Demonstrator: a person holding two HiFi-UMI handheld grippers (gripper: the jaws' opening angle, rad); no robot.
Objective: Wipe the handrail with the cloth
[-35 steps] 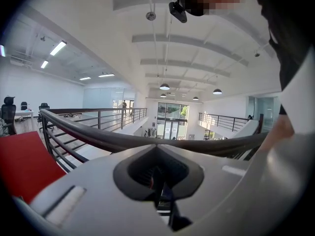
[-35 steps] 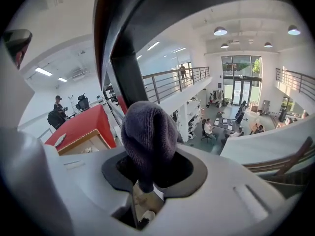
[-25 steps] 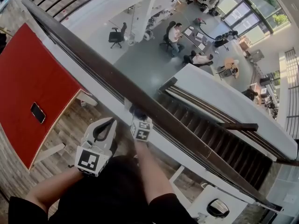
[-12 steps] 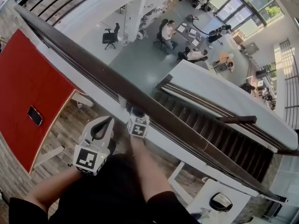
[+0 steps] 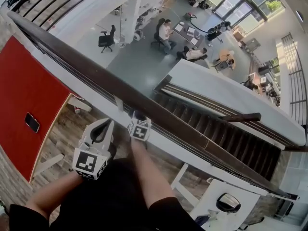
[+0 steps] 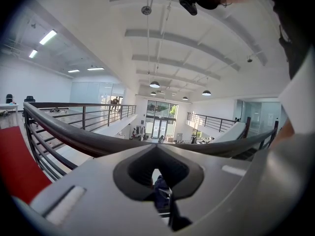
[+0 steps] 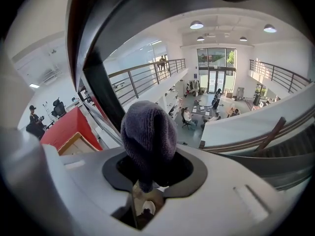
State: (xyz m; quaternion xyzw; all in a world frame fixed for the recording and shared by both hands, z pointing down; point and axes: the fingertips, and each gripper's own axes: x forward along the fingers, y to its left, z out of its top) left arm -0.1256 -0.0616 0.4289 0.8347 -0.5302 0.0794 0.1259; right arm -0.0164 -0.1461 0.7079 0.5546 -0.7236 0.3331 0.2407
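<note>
The dark handrail (image 5: pixel 96 78) runs diagonally from upper left to lower right in the head view. My right gripper (image 5: pixel 138 117) is shut on a dark purple-grey knitted cloth (image 5: pixel 140 114), which is pressed against the near side of the rail. In the right gripper view the cloth (image 7: pixel 147 134) bulges out of the right gripper (image 7: pixel 146 181), with the handrail (image 7: pixel 91 58) close above it. My left gripper (image 5: pixel 102 125) hangs just left of the right one, short of the rail, shut and holding nothing. In the left gripper view the handrail (image 6: pixel 74 136) curves across above the left gripper (image 6: pixel 158 157).
A red tabletop (image 5: pixel 29 90) with a phone (image 5: pixel 32 122) on it lies at the left. Beyond the rail is a drop to a lower floor with seated people (image 5: pixel 164 32) and desks. A staircase (image 5: pixel 216 134) descends at the right. Metal balusters (image 6: pixel 37 151) stand under the rail.
Both grippers sit slightly further left and higher in the head view, the right one still holding the cloth at the rail. The head camera has shifted too.
</note>
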